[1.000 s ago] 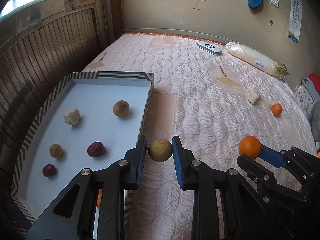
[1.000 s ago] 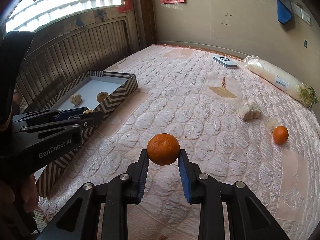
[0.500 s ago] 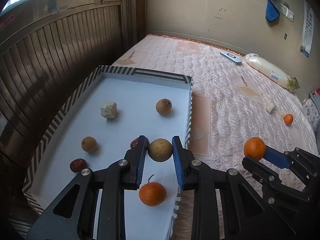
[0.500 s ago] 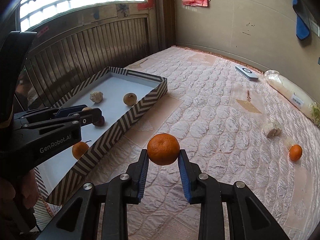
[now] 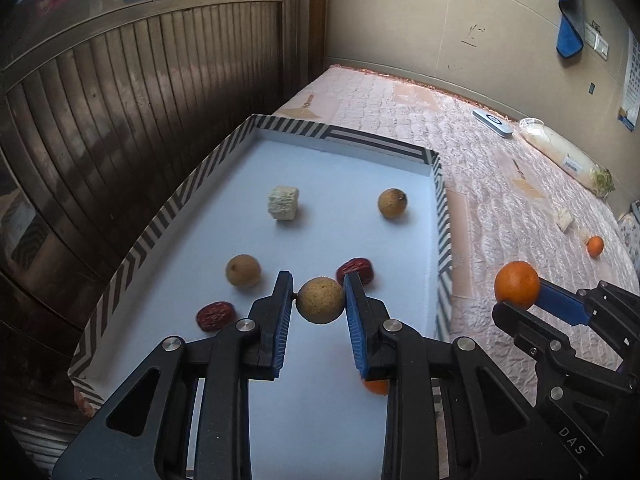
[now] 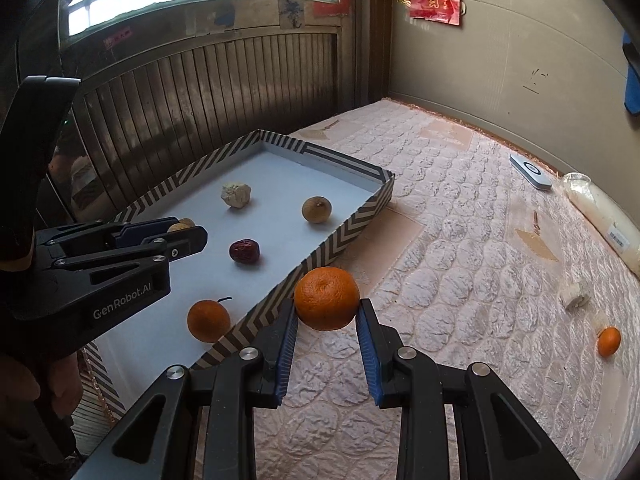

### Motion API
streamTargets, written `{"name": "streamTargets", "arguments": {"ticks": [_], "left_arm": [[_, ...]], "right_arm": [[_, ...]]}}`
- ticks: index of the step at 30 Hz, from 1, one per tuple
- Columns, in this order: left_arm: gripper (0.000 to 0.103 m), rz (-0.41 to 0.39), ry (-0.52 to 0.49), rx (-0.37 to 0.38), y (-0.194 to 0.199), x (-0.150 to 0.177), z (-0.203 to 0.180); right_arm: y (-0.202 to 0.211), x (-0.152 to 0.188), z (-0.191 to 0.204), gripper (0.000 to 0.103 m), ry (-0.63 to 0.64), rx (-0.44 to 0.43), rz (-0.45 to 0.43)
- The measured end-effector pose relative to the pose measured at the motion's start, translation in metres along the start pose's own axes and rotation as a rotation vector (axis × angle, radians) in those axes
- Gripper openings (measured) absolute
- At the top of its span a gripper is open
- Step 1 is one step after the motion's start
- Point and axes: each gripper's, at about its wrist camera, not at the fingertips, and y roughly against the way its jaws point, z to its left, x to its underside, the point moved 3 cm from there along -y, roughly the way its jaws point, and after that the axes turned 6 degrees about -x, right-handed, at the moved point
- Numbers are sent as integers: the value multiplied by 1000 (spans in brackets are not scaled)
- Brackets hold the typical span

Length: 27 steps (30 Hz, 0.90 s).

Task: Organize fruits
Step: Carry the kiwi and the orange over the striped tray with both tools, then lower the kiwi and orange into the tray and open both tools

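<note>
Quilted bed: left hand-held gripper clamps longan over tray; right hand-held gripper clamps tangerine, angled down.

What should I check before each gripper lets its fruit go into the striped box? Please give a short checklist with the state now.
1. Left gripper grips the round tan fruit firmly: ok.
2. Tan fruit is over the pale floor of the chevron-striped cardboard box: ok.
3. Drop spot is free; the dark red wrinkled date sits close behind the jaws: cannot tell.
4. Right gripper grips the large orange mandarin: ok.
5. Mandarin is inside the box: not ok, it hangs over the striped wall and the pink quilted mattress.
6. Small stemmed mandarin in the box is clear of the right gripper's path: cannot tell.
</note>
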Motion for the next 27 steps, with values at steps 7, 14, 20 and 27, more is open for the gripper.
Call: {"name": "streamTargets", "arguments": {"ticks": [7,14,20,27], "left_arm": [[25,6,7,-9,-1,7,14],[25,17,19,-13,-5,10,25],[25,31,20,-15,-10,13,28],[26,44,16,-14,-14,16,28]], "right_arm": [[-12,-8,18,29,35,-22,13],[-20,-16,30,29,59,-36,17],[-29,-21,34,29,65,-47,27],[-41,-29,34,29,66,-52,34]]}}
